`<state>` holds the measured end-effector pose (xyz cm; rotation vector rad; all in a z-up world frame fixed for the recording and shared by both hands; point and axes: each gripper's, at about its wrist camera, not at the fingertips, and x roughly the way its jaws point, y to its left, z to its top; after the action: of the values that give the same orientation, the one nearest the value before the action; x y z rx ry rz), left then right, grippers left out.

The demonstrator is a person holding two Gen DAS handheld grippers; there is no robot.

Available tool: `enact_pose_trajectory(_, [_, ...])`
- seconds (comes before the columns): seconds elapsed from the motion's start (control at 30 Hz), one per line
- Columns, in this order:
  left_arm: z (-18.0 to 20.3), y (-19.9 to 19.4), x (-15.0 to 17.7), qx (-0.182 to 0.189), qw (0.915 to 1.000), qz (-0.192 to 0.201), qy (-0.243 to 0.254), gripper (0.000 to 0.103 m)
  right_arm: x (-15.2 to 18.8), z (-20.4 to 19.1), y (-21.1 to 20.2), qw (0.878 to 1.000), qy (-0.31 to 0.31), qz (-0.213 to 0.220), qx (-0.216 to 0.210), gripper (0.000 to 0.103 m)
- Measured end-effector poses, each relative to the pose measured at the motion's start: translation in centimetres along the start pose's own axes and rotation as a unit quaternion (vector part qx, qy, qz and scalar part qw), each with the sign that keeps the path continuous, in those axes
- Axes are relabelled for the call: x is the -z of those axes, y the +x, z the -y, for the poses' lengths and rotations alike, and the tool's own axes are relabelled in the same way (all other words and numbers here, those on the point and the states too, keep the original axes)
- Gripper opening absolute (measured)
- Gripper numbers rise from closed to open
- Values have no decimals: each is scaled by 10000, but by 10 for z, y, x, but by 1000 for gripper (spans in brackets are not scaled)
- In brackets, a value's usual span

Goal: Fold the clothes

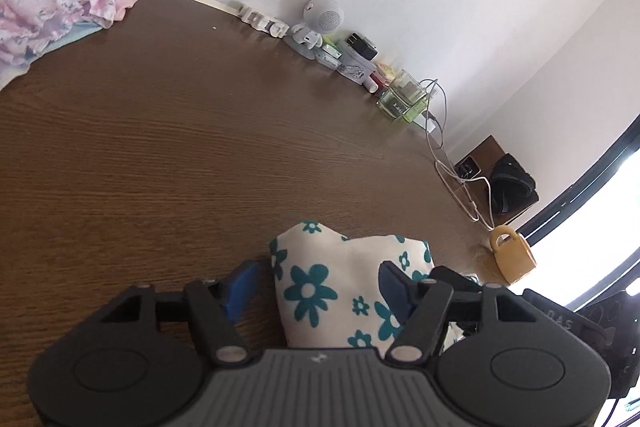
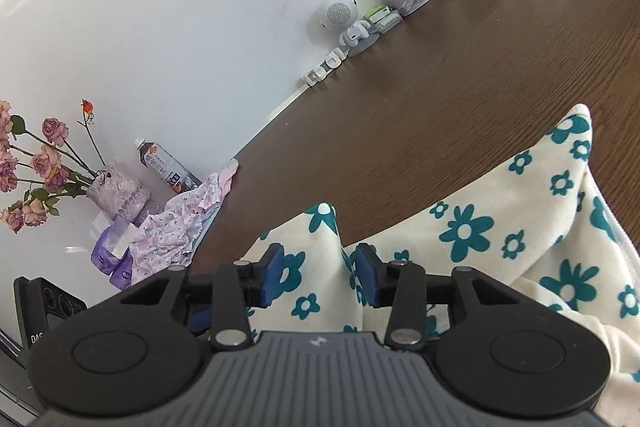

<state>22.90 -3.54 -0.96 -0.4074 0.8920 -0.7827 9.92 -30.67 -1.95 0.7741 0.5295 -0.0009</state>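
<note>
Between the blue pads of the left gripper (image 1: 318, 289): a peak of the cream garment with teal flowers (image 1: 316, 279), pads spread wide, cloth bunched nearer the right-hand pad (image 1: 394, 285), left-hand pad (image 1: 240, 289) standing clear of it. Open, then, gripping nothing firmly as far as visible.

Right gripper (image 2: 320, 275) narrower, pads close on either side of a raised fold of the same flowered garment (image 2: 480, 227); pinched or merely flanked, cannot tell. Most of the cloth trailing off to the right of that tool and slightly ahead, long axis running from the pads out toward a second raised corner further right. Probably both corners lifted together for a fold, right gripper better seated on the cloth; closing of the left likely needed before any pull.

Ahead of both tools: bare dark wooden table (image 1: 180, 127), wide room for laying the garment flat. Far ahead and left of the left gripper, a crumpled pink floral garment (image 1: 52, 3), well apart. Along the white wall, a small white robot-shaped speaker (image 1: 320, 19), jars, cables. Just right of the left tool, a yellow mug (image 1: 512, 255) near the table edge, worth avoiding on a sweep.
</note>
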Motion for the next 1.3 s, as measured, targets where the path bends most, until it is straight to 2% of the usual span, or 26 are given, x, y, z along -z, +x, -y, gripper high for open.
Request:
enact_pose_trajectory(0.1, [-5, 3, 0, 111, 9999, -6, -26, 36, 5, 9, 4, 9997, 216, 75, -5, 18])
enact_pose_trajectory(0.17, [-7, 5, 0, 139, 9999, 2, 6, 31, 8, 13, 5, 9996, 283, 85, -26, 14])
enact_pose_trajectory(0.27, [-6, 5, -1, 120, 9999, -6, -9, 33, 5, 13, 3, 9995, 292, 117, -61, 17])
enact_pose_trajectory(0.33, [-5, 4, -1, 68, 10000, 8, -33, 47, 1, 13, 1, 9991, 368, 216, -68, 28])
enact_pose_trajectory(0.4, [-6, 4, -1, 3, 10000, 69, -49, 50, -4, 16, 3, 9985, 476, 287, -10, 31])
enact_pose_trajectory(0.57, [-10, 6, 0, 30, 9999, 102, -108, 45, -10, 22, 11, 9974, 654, 269, 124, 31])
enact_pose_trajectory(0.6, [-10, 6, 0, 65, 9999, 96, -95, 36, -9, 21, 12, 9977, 621, 242, 148, 29])
enact_pose_trajectory(0.63, [-9, 6, 0, 101, 9999, 87, -64, 32, -8, 20, 14, 9980, 575, 217, 176, 27])
enact_pose_trajectory(0.67, [-7, 5, 1, 90, 9999, 96, -27, 32, -7, 19, 15, 9982, 528, 193, 205, 25])
enact_pose_trajectory(0.73, [-5, 4, 2, 67, 9999, 137, 45, 31, -6, 17, 13, 9984, 431, 210, 286, 10])
enact_pose_trajectory(0.77, [-5, 4, 2, 67, 9999, 145, 36, 31, -6, 16, 12, 9985, 382, 219, 327, 9])
enact_pose_trajectory(0.93, [-3, 3, 2, 42, 9998, 188, 34, 30, -6, 24, 5, 9974, 570, 333, 271, 12])
enact_pose_trajectory(1.07, [-2, 0, 3, 95, 9996, 268, 0, 33, -6, 21, 3, 9973, 626, 376, -5, 19])
enact_pose_trajectory(1.13, [-4, 1, 1, 153, 9993, 330, -91, 43, -6, 18, 4, 9974, 611, 369, -93, 36])
enact_pose_trajectory(1.17, [-5, 1, 0, 168, 9991, 361, -134, 43, -7, 16, 6, 9977, 576, 349, -116, 38])
enact_pose_trajectory(1.27, [-6, 6, -6, 209, 9986, 452, -191, 42, -8, 10, 13, 9987, 449, 241, -22, 37])
enact_pose_trajectory(1.3, [-7, 7, -8, 223, 9984, 483, -203, 40, -7, 9, 14, 9988, 433, 225, 10, 29])
